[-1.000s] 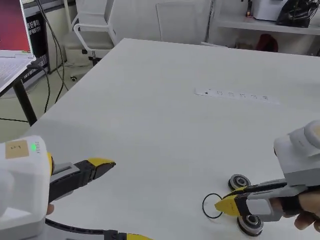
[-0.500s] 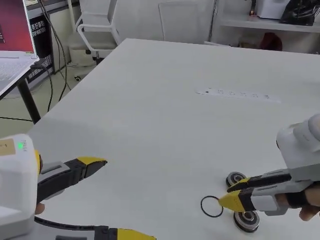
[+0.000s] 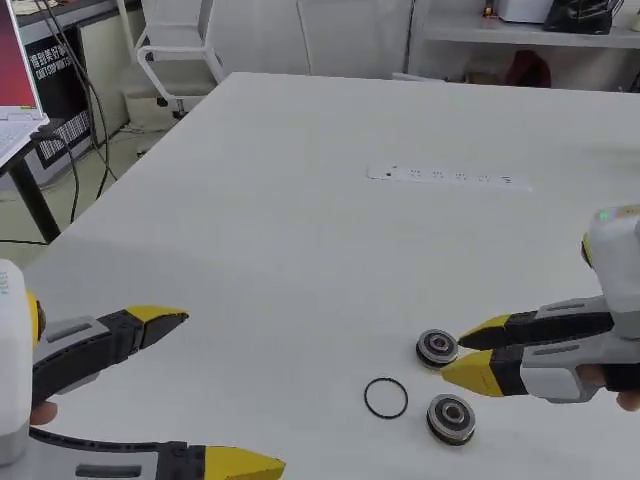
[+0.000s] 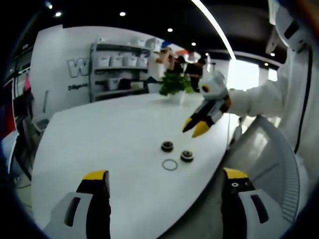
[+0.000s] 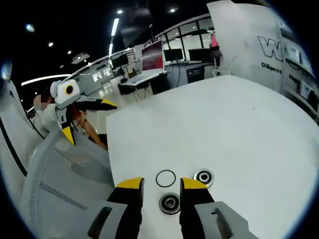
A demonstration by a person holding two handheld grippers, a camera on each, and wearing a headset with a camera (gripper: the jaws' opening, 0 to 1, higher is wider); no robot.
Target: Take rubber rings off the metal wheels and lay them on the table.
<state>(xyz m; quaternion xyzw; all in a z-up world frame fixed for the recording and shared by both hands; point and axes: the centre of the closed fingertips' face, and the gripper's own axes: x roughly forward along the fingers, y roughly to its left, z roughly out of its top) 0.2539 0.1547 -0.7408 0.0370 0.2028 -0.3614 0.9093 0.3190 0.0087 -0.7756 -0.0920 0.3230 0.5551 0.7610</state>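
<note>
White table, matte, evenly lit. Power strip lies on it toward the far side. White chair at the far-left corner. Red screen at left edge, pale floor below. Back right: white shelf, red item under it. Left gripper view: rack with bins, plant, lettered white wall, dark ceiling with spotlights and a strip light. Right gripper view: desks with monitors.
</note>
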